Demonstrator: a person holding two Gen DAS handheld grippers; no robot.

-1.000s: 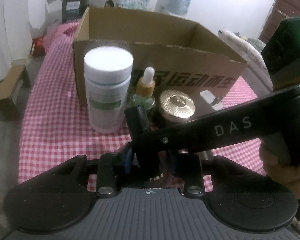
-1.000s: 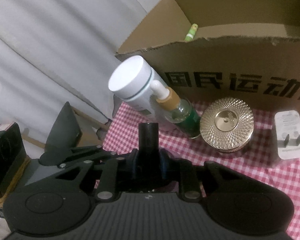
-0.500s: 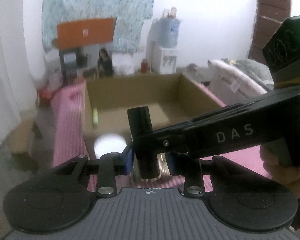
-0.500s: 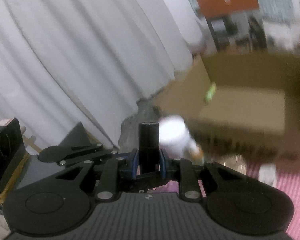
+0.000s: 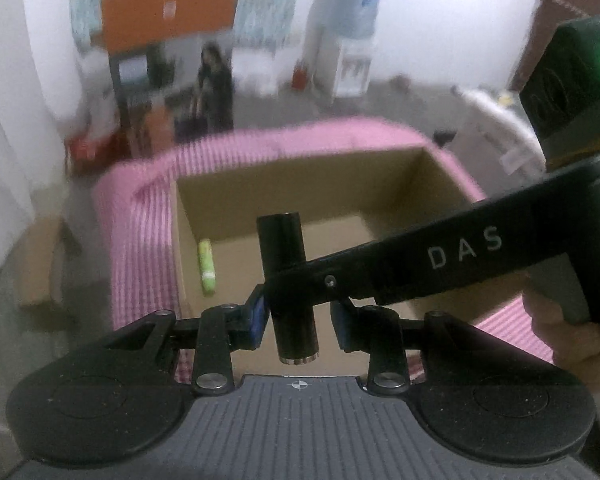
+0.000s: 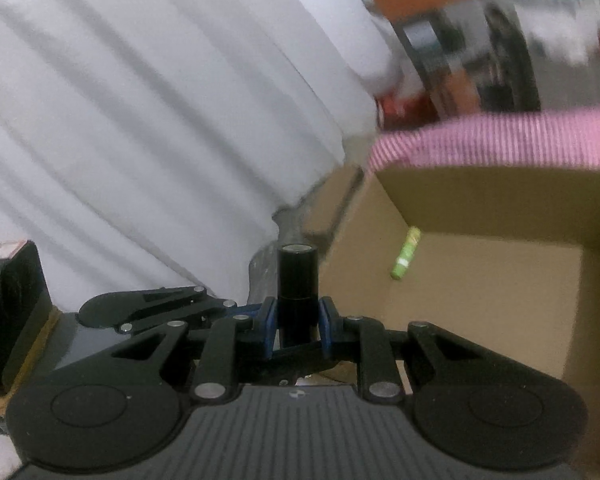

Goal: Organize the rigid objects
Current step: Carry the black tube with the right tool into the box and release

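Black and cylindrical, the tube (image 6: 298,292) we carry sits pinched upright in the right gripper (image 6: 298,324), whose pads press its sides; in the left wrist view the left gripper (image 5: 298,320) also brackets it, left pad touching, right pad apparently clear, so we cannot tell whether it grips. Beyond it, at twelve o'clock, the cardboard box (image 5: 440,184) stands open on the pink checked cloth (image 5: 140,232), a green tube (image 5: 207,268) lying at ten o'clock inside. We judge the risks: an uneven release tipping the cylinder, or it dropping short onto the near wall
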